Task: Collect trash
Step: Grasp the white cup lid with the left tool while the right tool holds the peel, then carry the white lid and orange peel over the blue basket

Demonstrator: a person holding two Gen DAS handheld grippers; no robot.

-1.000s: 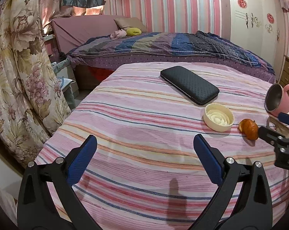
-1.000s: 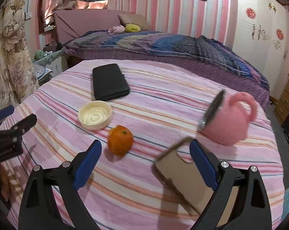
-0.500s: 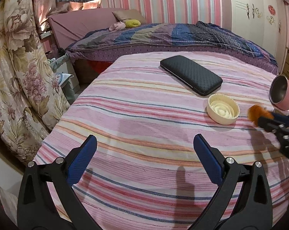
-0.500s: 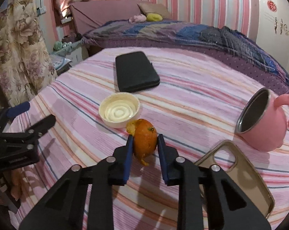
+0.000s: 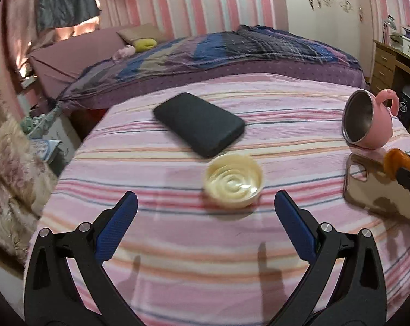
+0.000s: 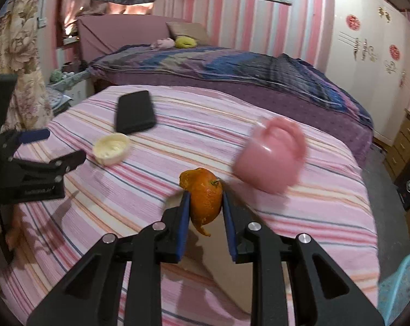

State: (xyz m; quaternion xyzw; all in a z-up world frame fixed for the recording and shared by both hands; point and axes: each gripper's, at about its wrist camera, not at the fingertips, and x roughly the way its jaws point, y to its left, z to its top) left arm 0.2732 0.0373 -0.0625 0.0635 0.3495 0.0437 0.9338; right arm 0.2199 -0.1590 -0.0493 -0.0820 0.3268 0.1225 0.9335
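The striped surface (image 5: 177, 244) carries five loose items: one black case (image 5: 199, 127), one pink mug (image 5: 373, 125) lying on its side, one phone case (image 5: 368, 190), one cream lid (image 5: 233, 180) and one piece of orange peel (image 6: 205, 198). Of these, only the peel and possibly the lid read as trash. Your right tool (image 6: 205, 206) has just closed its jaws and now grips the peel between both blue pads, lifted above the phone case so it can be carried off. Your left tool (image 5: 205, 228) stands wide open and empty, aimed at the lid just ahead, probably the next pickup. One pale blue bin (image 6: 400, 282) shows at the right edge.
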